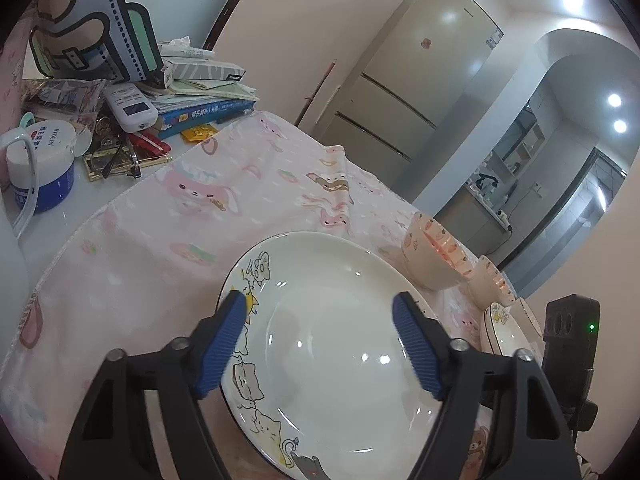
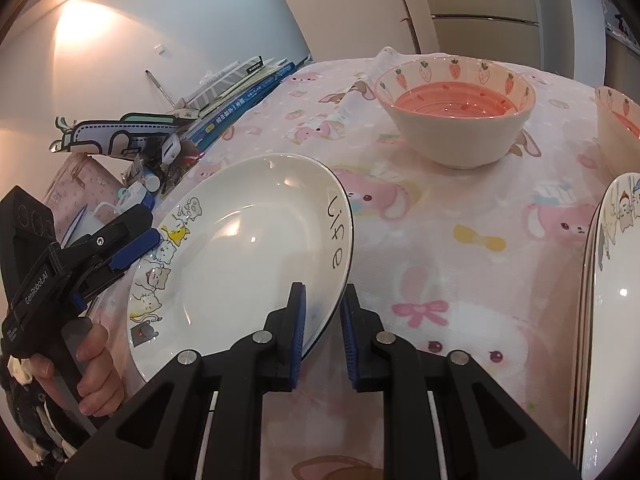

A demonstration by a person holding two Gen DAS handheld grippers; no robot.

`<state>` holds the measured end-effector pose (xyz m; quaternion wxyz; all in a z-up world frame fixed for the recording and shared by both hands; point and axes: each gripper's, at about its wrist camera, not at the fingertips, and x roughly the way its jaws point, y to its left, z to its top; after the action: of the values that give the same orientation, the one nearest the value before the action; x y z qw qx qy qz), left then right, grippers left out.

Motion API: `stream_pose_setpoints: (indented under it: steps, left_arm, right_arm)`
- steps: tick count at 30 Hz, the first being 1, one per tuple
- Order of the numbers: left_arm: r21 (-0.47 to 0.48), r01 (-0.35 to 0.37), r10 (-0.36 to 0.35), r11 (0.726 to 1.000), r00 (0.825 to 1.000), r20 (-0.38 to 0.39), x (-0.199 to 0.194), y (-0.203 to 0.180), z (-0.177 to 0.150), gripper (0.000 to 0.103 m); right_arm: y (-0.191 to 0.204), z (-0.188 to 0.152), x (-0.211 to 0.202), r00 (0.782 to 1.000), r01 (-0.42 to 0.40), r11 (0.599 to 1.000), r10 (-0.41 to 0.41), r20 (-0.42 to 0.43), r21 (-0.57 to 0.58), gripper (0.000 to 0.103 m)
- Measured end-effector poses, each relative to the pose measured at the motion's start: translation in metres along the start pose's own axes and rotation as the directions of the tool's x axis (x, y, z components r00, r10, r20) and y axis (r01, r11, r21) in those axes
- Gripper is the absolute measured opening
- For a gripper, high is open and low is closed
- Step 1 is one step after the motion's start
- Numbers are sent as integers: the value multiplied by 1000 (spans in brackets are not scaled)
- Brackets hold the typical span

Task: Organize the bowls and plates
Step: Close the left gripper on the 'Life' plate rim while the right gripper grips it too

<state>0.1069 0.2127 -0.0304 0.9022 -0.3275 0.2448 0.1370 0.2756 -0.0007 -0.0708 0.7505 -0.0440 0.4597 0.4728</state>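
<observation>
A white cat-print plate [image 2: 240, 256] is tilted up off the pink tablecloth. My right gripper [image 2: 323, 320] has its jaws around the plate's near rim, closed on it. My left gripper [image 1: 320, 332] is open, its fingers astride the same plate [image 1: 340, 344], not pinching; in the right wrist view it [image 2: 132, 252] sits at the plate's left rim. A strawberry bowl [image 2: 456, 108] stands beyond, a second bowl [image 2: 618, 120] at the right. A stack of cat-print plates [image 2: 612, 300] lies at the right edge.
Books, a remote, a jar and a cartoon bag [image 1: 100, 28] clutter the table's far left. A fridge [image 1: 420, 92] stands behind the table. The pink tablecloth [image 2: 460, 280] lies between the plates.
</observation>
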Motion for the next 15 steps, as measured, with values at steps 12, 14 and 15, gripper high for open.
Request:
stream_pose_setpoints:
  steps: [12,14,15]
  left_arm:
    - [-26,104,-106,994,988,-108,10,2,-3,34]
    - [-37,103,-106,994,988,-110,9,3,-4,26]
    - [-45,119,-124,992,987,-103,6,2,-5,5]
  right_arm:
    - [-3,-1,4,999,-42,998,43,-27,42,16]
    - [-8,-1,3,998,-57,996,60,-34,74,15]
    - [-10,-1,2,997,-58,995,61,-38,83,15]
